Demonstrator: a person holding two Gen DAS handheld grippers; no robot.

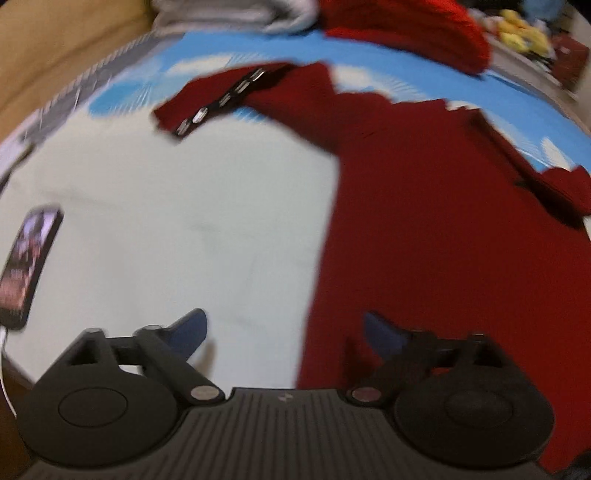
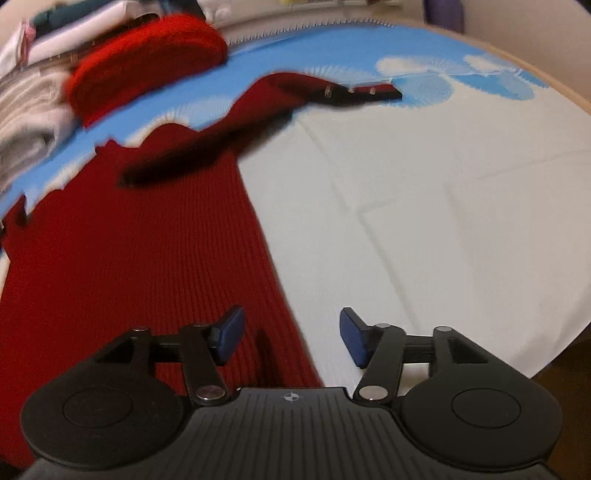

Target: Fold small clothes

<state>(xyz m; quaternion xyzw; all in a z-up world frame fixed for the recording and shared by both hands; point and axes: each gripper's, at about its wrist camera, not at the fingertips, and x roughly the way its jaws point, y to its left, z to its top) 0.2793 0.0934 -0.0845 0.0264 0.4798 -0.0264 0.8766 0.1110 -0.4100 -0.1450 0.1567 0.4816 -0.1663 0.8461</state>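
Observation:
A dark red ribbed garment (image 1: 424,221) lies spread flat on a white sheet (image 1: 184,221) with a blue cloud border. Its sleeve (image 1: 229,96) stretches out to the side and carries a black strip with metal snaps. My left gripper (image 1: 286,332) is open wide above the garment's left edge, with nothing between its blue pads (image 1: 190,332). In the right wrist view the same garment (image 2: 129,277) fills the left side, and its other sleeve (image 2: 325,88) reaches toward the far right. My right gripper (image 2: 293,334) hangs open over the garment's right edge and holds nothing.
A bright red knit item (image 1: 406,33) (image 2: 147,66) lies bunched at the far edge, beside a pile of grey and white clothes (image 2: 29,122). A phone (image 1: 29,266) on a white cable rests at the left edge. Bare white sheet (image 2: 443,221) extends to the right.

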